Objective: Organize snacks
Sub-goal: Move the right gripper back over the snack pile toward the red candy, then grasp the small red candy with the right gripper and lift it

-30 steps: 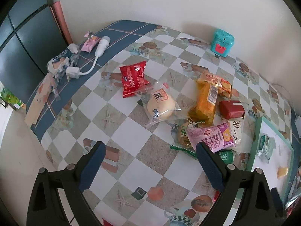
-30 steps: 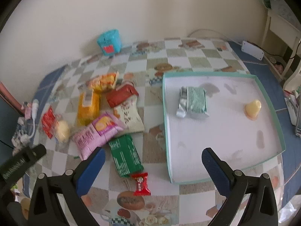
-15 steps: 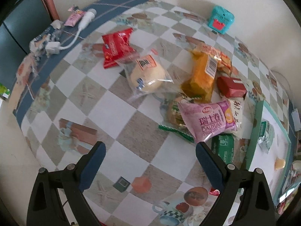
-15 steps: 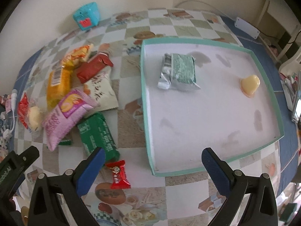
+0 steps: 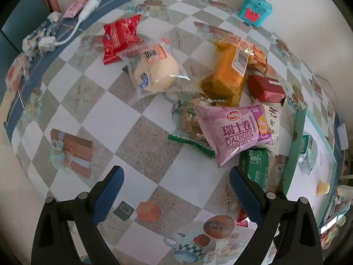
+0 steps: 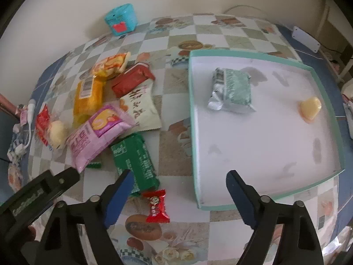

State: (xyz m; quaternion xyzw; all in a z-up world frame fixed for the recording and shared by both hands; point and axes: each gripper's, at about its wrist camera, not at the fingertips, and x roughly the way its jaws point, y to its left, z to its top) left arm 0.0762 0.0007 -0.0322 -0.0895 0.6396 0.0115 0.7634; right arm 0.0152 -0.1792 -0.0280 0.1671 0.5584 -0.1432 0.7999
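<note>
I hold both the left hand-held gripper (image 5: pixel 176 183) and right hand-held gripper (image 6: pixel 179 184) spread wide and empty above the checkered desk (image 5: pixel 141 152), near its front edge.

The left gripper (image 5: pixel 176 184) is a matte black plastic frame with two angular arms, each tipped by a dark blue rubbery finger pad (image 5: pixel 108 193) and fastened with a round silver screw. The right gripper (image 6: pixel 177 190) matches it: black arms, blue pads (image 6: pixel 239 195), silver screws.
</note>
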